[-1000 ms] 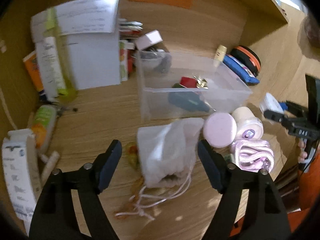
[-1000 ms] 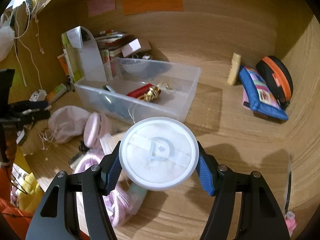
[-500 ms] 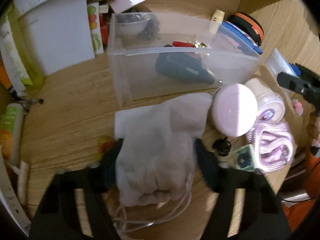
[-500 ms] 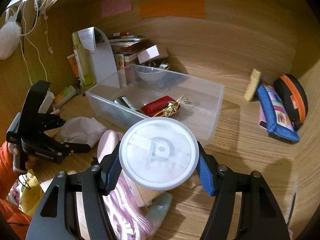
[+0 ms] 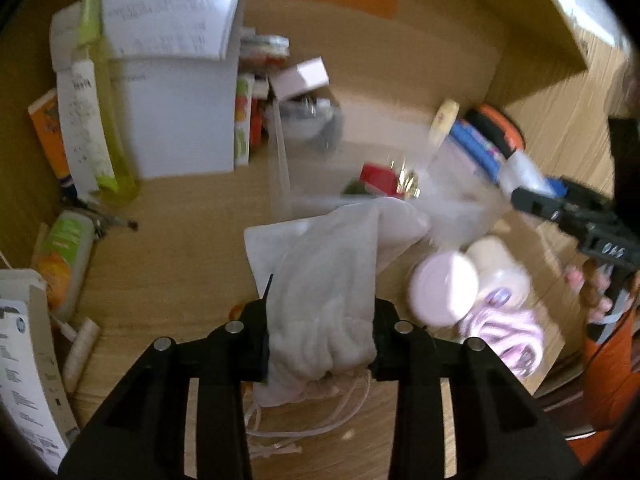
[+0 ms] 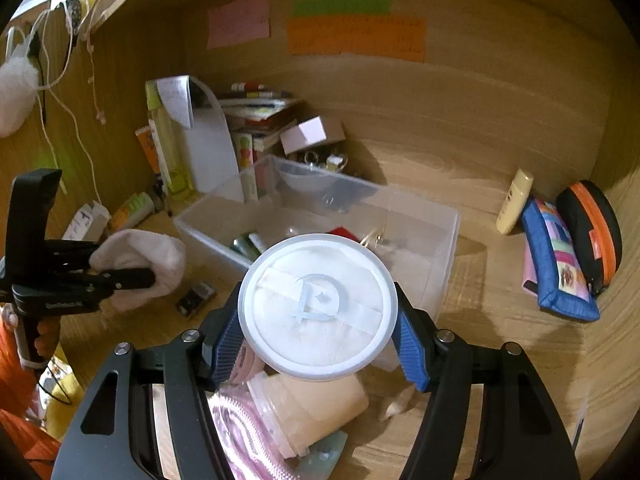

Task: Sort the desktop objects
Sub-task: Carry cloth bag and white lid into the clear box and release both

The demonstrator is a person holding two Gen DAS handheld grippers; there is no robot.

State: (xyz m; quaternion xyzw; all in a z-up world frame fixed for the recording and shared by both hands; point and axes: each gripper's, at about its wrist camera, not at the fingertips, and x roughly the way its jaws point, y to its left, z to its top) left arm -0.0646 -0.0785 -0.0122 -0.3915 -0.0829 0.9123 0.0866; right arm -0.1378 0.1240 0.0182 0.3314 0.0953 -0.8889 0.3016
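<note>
the left tongs (image 5: 320, 344) are pinching a white drawstring pouch (image 5: 332, 280) near its gathered mouth, the two black fingers pressed into the cloth from either side. the pouch's cords (image 5: 304, 428) trail loose below the fingers. in the right wrist view the same pouch (image 6: 136, 260) shows as a pale bundle in the left tongs (image 6: 132, 276), just left of the clear plastic bin (image 6: 440, 240); whether it still touches the counter (image 5: 180, 240) i cannot tell.

the right tongs (image 6: 318, 340) are pinching a round white lid (image 6: 318, 304), its blue pads (image 6: 408, 352) squeezing the rim from both sides. the lid faces the camera and sits in front of the near edge of the bin.

inside the bin lie a red item (image 5: 378, 176), a gold clip (image 5: 408, 184) and a dark tube (image 6: 244, 244). near the bin on the counter are a pink round case (image 5: 444, 288), a cream jar (image 5: 500, 272) touching it, and a pink coiled cable (image 5: 508, 332) just beside both. behind the bin stand books (image 6: 256, 120) and a white file holder (image 5: 180, 112). to the right of the bin, apart from it, are a cream tube (image 6: 514, 200), a blue pencil case (image 6: 560, 264) and a black and orange case (image 6: 592, 232).
</note>
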